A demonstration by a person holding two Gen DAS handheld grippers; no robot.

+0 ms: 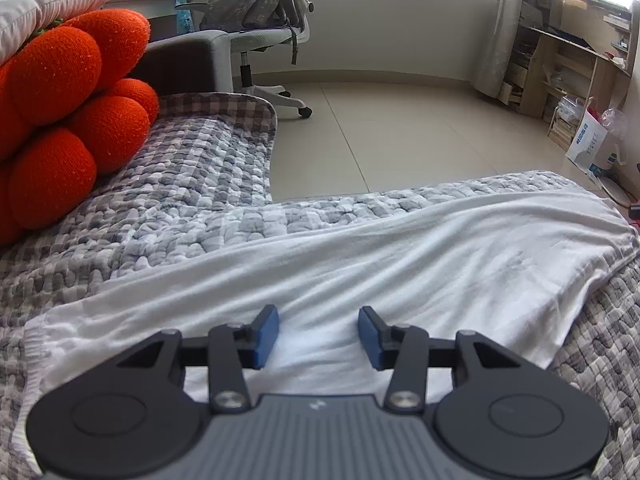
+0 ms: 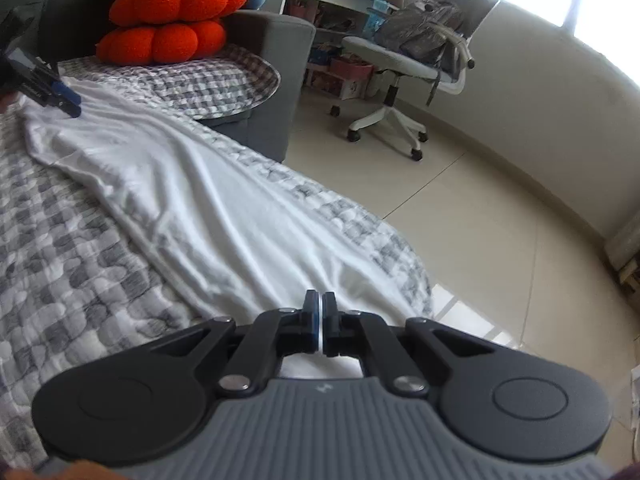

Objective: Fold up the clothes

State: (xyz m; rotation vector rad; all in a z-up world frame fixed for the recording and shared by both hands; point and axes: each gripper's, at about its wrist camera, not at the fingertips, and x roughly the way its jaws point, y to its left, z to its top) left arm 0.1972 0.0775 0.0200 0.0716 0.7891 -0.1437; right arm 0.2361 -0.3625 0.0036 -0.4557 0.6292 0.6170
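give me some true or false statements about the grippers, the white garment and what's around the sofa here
1. The left gripper is open over the white garment. True.
2. The right gripper is wide open. False: its jaws are shut, apparently pinching the white garment's edge.
3. The white garment lies on a bare wooden table. False: it is spread on a grey checked cover.
4. Two orange cushions are stacked at the far end of the sofa. True.
5. The office chair is empty. False: a backpack sits on it.
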